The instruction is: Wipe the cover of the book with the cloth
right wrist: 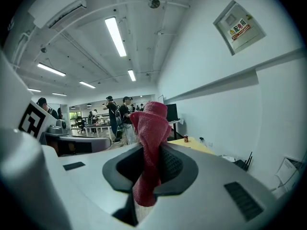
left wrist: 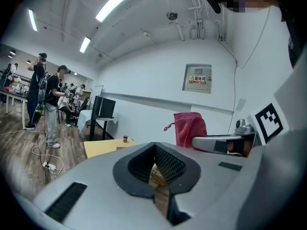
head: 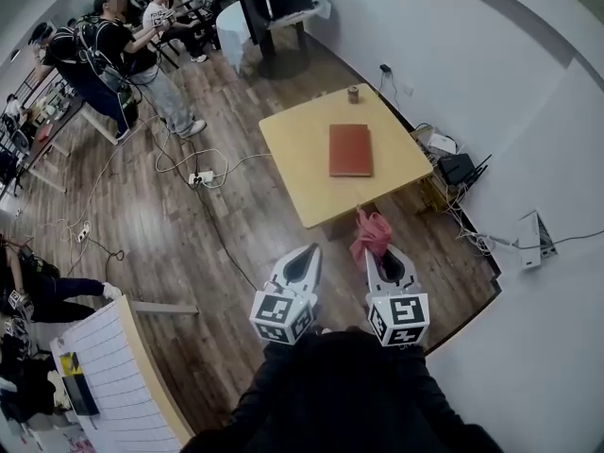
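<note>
Book (head: 350,149) shares table (head: 300,144) with small can (head: 354,93).

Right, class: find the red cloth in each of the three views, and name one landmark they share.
Head view: the red cloth sits at the right gripper's tip, just below the yellow table.
Left gripper view: the cloth is right of centre, before the white wall.
Right gripper view: the cloth is centre, clamped in that gripper.
Shared landmark: the yellow table.
</note>
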Action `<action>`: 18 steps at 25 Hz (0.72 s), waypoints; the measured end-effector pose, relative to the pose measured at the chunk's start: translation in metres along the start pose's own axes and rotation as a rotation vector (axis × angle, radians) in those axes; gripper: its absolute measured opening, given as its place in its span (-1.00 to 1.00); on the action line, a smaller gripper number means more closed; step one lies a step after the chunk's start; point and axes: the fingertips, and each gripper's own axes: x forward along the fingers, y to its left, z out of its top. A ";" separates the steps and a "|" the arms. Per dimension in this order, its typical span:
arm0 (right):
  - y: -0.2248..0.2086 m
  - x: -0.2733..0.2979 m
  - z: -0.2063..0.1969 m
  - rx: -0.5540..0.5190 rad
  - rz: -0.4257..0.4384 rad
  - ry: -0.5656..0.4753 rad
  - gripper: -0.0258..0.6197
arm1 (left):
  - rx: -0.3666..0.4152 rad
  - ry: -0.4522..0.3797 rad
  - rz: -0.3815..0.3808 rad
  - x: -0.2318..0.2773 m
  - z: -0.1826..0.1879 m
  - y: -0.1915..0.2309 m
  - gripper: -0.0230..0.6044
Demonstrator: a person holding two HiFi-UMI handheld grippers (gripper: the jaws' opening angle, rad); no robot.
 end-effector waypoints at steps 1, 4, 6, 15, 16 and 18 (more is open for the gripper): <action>0.003 0.002 -0.001 0.001 0.000 0.003 -0.70 | -0.003 0.002 0.002 -0.002 -0.001 0.003 -0.82; 0.013 0.006 -0.003 0.003 -0.001 0.009 -0.70 | -0.017 0.005 0.008 -0.010 -0.005 0.015 -0.82; 0.020 0.008 -0.005 0.013 0.004 0.015 -0.70 | -0.023 0.011 0.008 -0.014 -0.007 0.022 -0.82; 0.062 0.015 -0.031 0.032 0.048 0.082 -0.70 | -0.062 0.067 -0.001 -0.037 -0.034 0.049 -0.82; 0.066 0.015 -0.035 0.026 0.049 0.093 -0.70 | -0.067 0.071 -0.002 -0.039 -0.037 0.052 -0.82; 0.072 0.015 -0.042 0.020 0.047 0.109 -0.70 | -0.074 0.081 -0.004 -0.043 -0.043 0.057 -0.82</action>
